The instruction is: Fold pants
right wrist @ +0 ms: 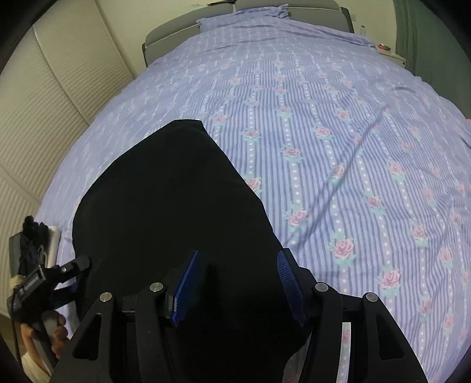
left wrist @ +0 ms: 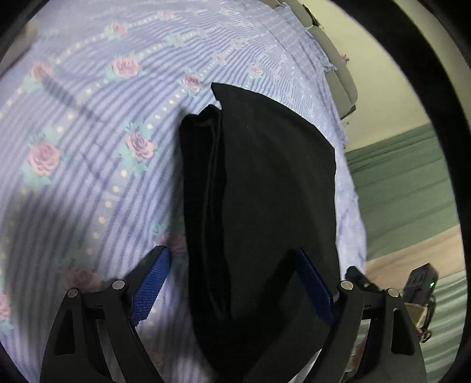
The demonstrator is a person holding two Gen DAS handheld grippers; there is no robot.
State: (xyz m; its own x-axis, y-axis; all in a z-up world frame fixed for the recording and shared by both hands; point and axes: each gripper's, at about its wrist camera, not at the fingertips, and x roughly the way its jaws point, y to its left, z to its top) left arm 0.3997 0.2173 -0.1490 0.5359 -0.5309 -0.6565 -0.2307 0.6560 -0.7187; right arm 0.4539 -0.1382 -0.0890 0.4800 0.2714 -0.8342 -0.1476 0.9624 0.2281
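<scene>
Pants: black pants (right wrist: 176, 206) lie on the bed, near its left edge in the right wrist view; already doubled into a compact stack, layered edges visible along one side in the left wrist view (left wrist: 206, 191)
Fold state: looks like a late fold, several layers stacked, top panel fairly smooth; exact number of folds can't be told, fabric too dark
Left gripper: left gripper (left wrist: 232, 282) over the near end of the stack, fingers (left wrist: 150, 287) spread wide, cloth runs between them; no pinch visible
Right gripper: right gripper (right wrist: 238, 285) over the near end too, fingers (right wrist: 185, 288) spread apart, black cloth under and between them; whether the pads touch fabric can't be told
Step in hand: judged as between grasps on the near edge, either release after a fold or lining up for another one
Next move: if another fold is wanted, both sets of fingers need to close on the near edge through all layers, lift together and carry it toward the far end; otherwise just pat flat
Risk: layered edge may slip apart if only the top layer gets pinched
Bed: bedsheet (right wrist: 338, 147) purple striped with roses, some creases, plenty of free room to the right of the pants
Around: headboard (right wrist: 312, 7) at the far end, louvered closet door (right wrist: 44, 123) left of the bed, green curtain (left wrist: 403, 182) beyond the bed edge, small black device with green light (left wrist: 421, 282) on the floor
In the way: nothing on the bed blocks the fold; bed edge is close on the left side
</scene>
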